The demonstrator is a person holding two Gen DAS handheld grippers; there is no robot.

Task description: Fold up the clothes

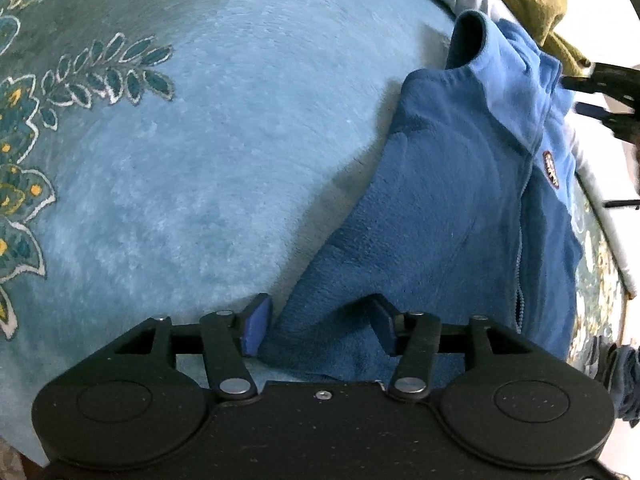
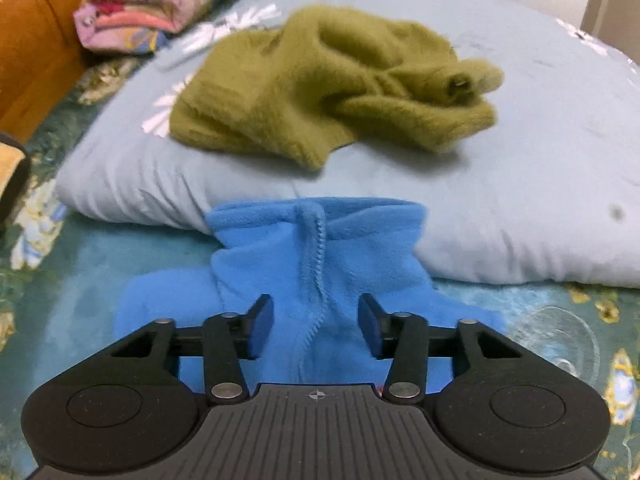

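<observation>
A blue fleece zip jacket (image 1: 452,216) lies on a light blue plush blanket (image 1: 200,152), collar at the far end, small round badge on the chest. My left gripper (image 1: 320,330) is open, its jaws on either side of the jacket's near edge, low over the fabric. In the right wrist view the jacket's collar end (image 2: 316,248) with its zip rests against a pillow. My right gripper (image 2: 316,326) is open, jaws on either side of the zip line just above the fleece. The right gripper shows in the left wrist view at the far right (image 1: 604,92).
An olive green fuzzy sweater (image 2: 332,84) lies crumpled on a pale grey-blue pillow (image 2: 520,208) beyond the jacket. A folded floral cloth (image 2: 160,0) sits far left by an orange wooden headboard (image 2: 36,48). The blanket has a teal floral border (image 1: 24,160).
</observation>
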